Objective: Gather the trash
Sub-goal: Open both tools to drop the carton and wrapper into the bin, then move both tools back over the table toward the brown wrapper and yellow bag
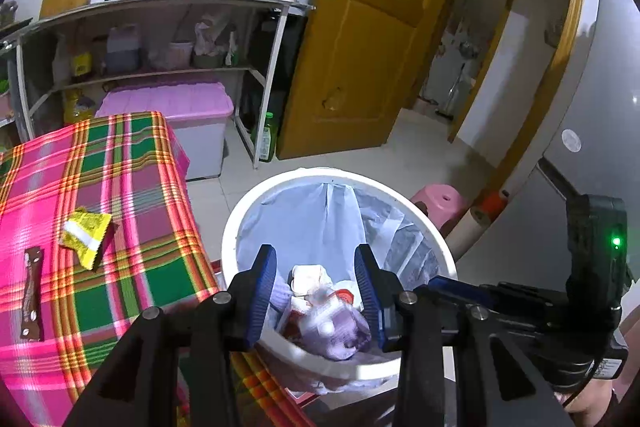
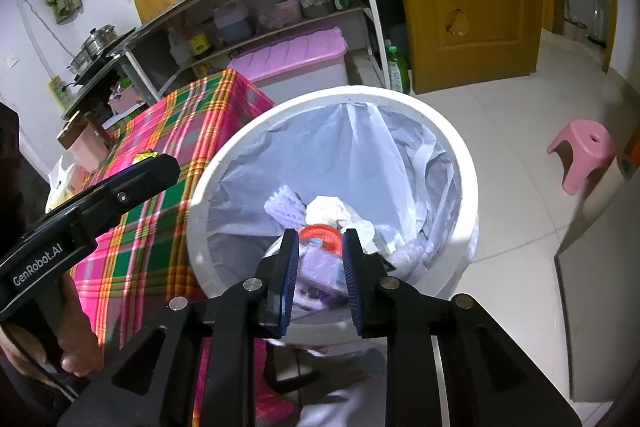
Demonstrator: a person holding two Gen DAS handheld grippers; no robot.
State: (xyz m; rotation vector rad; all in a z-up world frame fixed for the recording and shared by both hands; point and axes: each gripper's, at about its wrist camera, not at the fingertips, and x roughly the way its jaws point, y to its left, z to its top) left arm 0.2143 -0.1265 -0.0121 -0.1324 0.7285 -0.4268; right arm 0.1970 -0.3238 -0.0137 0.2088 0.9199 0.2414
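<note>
A white trash bin (image 1: 236, 227) with a pale bag liner stands on the floor beside the table; it also shows in the right wrist view (image 2: 448, 131). Crumpled paper and plastic wrappers (image 1: 324, 311) lie inside it. My left gripper (image 1: 316, 267) hovers open and empty over the bin. My right gripper (image 2: 320, 241) is also over the bin, open and empty, above a wrapper with a red lid (image 2: 320, 235). On the plaid tablecloth (image 1: 132, 187) lie a yellow wrapper (image 1: 86, 231) and a brown sachet (image 1: 33, 293).
A shelf rack (image 1: 160, 39) with bottles, a kettle and a pink-lidded box (image 1: 172, 107) stands behind the table. A yellow door (image 1: 368, 39) is open. A pink stool (image 2: 580, 151) stands on the tiled floor. A grey cabinet (image 2: 600, 307) is at right.
</note>
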